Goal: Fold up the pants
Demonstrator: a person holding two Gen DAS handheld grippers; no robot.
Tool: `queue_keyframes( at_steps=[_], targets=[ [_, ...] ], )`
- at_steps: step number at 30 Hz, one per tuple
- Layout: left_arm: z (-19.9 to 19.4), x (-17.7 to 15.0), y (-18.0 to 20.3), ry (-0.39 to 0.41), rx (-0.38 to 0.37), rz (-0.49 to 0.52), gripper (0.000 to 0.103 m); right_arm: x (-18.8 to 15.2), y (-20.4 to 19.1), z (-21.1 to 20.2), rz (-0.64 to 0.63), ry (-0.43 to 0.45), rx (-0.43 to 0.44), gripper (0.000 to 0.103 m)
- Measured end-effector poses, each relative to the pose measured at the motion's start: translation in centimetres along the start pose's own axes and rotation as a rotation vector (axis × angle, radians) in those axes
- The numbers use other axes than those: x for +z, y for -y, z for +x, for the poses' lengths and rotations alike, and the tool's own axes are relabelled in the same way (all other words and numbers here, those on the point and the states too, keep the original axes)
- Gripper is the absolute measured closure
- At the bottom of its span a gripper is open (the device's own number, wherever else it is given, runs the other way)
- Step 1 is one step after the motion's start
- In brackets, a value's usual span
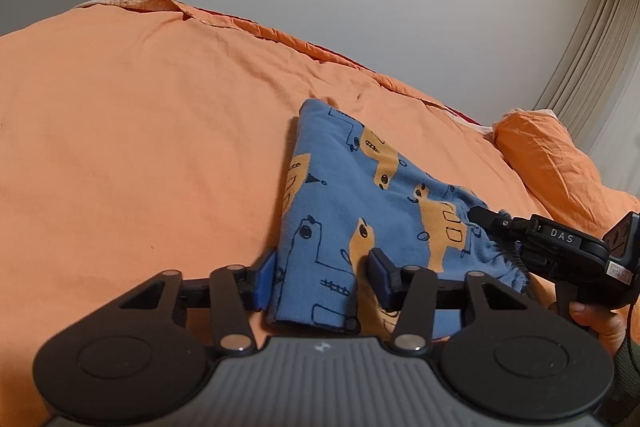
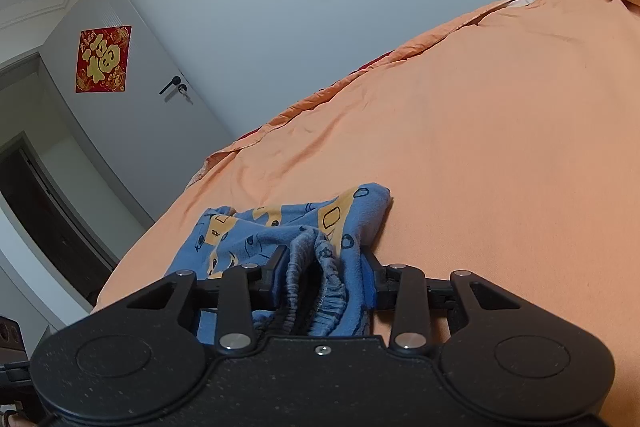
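Bedding comes first: an orange duvet (image 1: 140, 147) covers the bed, an orange pillow (image 1: 548, 163) at its far end. On it lie the blue pants (image 1: 360, 195), printed with orange vehicles and already doubled into a compact stack. Left gripper (image 1: 320, 277) straddles the folded leg edge, jaws partly parted with cloth between them, not clearly pinching. Right gripper (image 2: 324, 281) brackets the bunched elastic waistband (image 2: 320, 267), pads against the gathers, probably holding the layers together so both ends lift as one for another fold.
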State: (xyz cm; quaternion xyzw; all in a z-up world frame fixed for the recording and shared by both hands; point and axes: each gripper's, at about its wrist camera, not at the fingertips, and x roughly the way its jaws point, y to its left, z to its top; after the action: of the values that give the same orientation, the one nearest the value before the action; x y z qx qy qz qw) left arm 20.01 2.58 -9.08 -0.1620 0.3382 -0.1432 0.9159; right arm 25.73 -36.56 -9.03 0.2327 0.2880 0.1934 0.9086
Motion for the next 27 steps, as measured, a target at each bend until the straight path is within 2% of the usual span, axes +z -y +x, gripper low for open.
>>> queue_keyframes(
  at_steps=[4,8,10,14,20,23,27],
  targets=[
    [-0.2,0.4,1.1,-0.018,0.034,0.040,0.065,-0.1,-0.5,0.1,-0.028,0.004,-0.021,0.066],
    [-0.4,1.0,2.3,-0.041,0.086,0.070,0.075,-0.3,-1.2,0.1,-0.071,0.012,-0.056,0.071],
    [-0.4,1.4,2.6,-0.056,0.102,0.066,0.078,-0.8,-2.7,0.2,-0.162,0.024,-0.118,0.072],
    [-0.4,1.7,2.9,-0.078,0.123,0.056,0.079,-1.4,-4.0,0.2,-0.247,0.043,-0.169,0.074],
    [-0.6,1.8,2.8,-0.081,0.120,0.077,0.081,-1.4,-5.5,-0.6,-0.329,0.073,-0.193,0.079],
    [-0.9,2.2,2.9,-0.085,0.110,0.117,0.086,-0.5,-7.0,-0.9,-0.423,0.064,-0.196,0.081],
    [-1.6,2.9,3.3,-0.064,0.085,0.128,0.090,1.3,-8.2,-1.2,-0.464,0.071,-0.176,0.082]
  ],
)
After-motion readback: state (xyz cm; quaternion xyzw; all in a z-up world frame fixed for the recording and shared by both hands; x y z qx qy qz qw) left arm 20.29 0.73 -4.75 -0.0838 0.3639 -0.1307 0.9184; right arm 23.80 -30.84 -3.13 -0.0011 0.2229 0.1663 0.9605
